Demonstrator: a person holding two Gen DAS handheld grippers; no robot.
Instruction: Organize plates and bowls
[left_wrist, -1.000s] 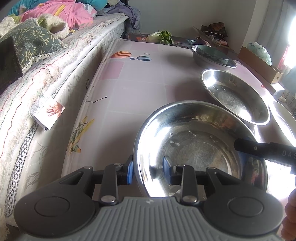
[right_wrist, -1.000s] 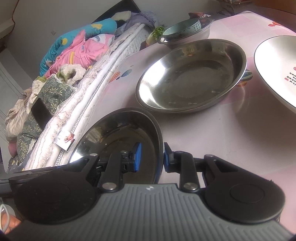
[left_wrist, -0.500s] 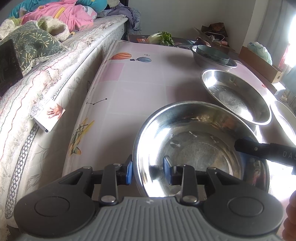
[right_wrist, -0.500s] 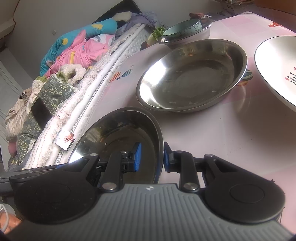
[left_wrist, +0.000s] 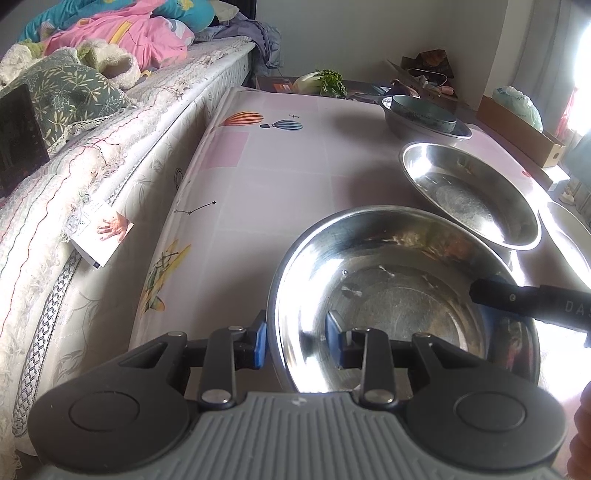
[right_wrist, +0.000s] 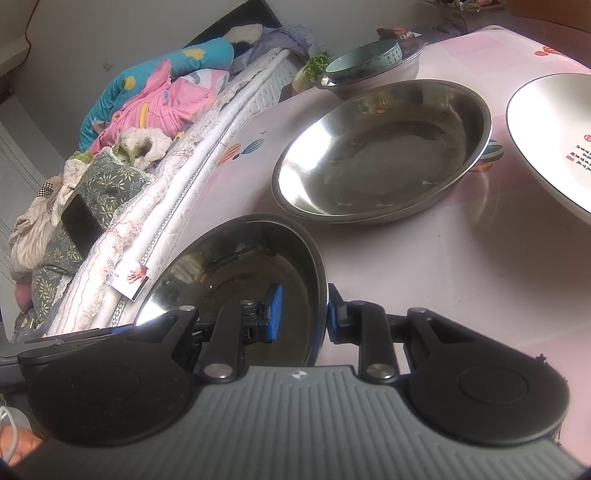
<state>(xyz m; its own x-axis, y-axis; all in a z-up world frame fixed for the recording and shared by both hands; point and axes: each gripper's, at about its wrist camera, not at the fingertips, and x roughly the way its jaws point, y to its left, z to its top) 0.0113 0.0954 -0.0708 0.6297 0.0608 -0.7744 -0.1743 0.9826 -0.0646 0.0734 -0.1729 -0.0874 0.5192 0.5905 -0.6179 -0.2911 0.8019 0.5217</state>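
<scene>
A steel bowl (left_wrist: 399, 295) (right_wrist: 236, 273) sits at the near edge of the pink table (left_wrist: 280, 177). My left gripper (left_wrist: 295, 339) is shut on its left rim, one blue pad outside and one inside. My right gripper (right_wrist: 303, 314) is shut on the opposite rim in the same way. One black finger (left_wrist: 517, 299) of the right gripper reaches over the bowl in the left wrist view. Behind it lies a wider, shallow steel bowl (left_wrist: 469, 192) (right_wrist: 380, 147). Farther back a teal bowl (left_wrist: 421, 112) (right_wrist: 365, 59) rests inside another steel bowl. A white plate (right_wrist: 554, 129) (left_wrist: 569, 240) lies at the right.
A mattress (left_wrist: 122, 177) with bedding, clothes and a dark tablet runs close along the table's left side. A paper card (left_wrist: 103, 232) hangs off its edge. Leafy greens (left_wrist: 325, 83) and a cardboard box (left_wrist: 517, 129) stand at the far end.
</scene>
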